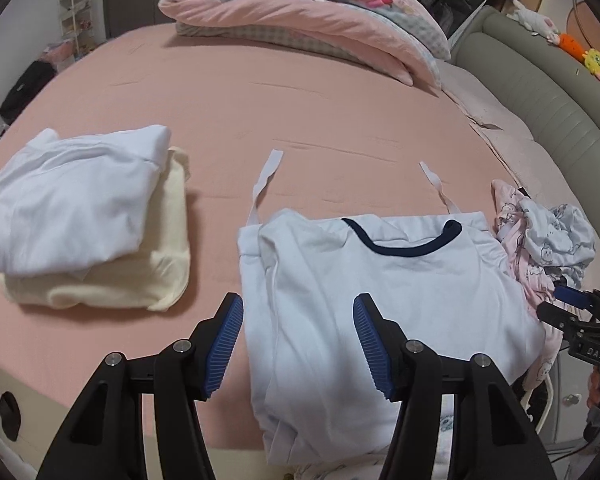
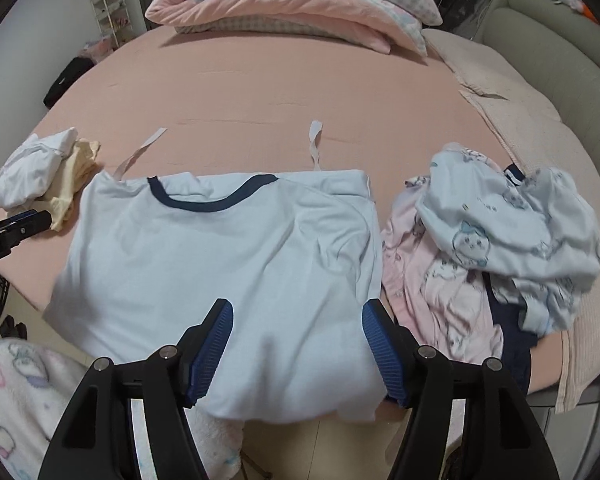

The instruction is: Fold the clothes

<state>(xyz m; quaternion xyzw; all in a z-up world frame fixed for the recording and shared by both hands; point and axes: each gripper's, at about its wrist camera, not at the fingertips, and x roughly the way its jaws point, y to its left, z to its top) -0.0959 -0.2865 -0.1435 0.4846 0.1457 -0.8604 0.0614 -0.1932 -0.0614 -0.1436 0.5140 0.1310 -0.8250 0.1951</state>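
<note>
Two folded garments (image 1: pixel 76 220), two straps (image 1: pixel 266 184)

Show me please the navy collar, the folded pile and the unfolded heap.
Navy collar (image 2: pixel 216 203): right wrist view, middle of the dark neckline band.
Folded pile (image 1: pixel 68 208): left wrist view, top white garment.
Unfolded heap (image 2: pixel 500 216): right wrist view, pale blue printed cloth on top.

Shirt (image 2: pixel 220 264) between stack (image 1: pixel 84 220) and pile (image 2: pixel 500 232)

Left gripper (image 1: pixel 298 344) jaws spread wide, right gripper (image 2: pixel 298 350) — likewise
</note>
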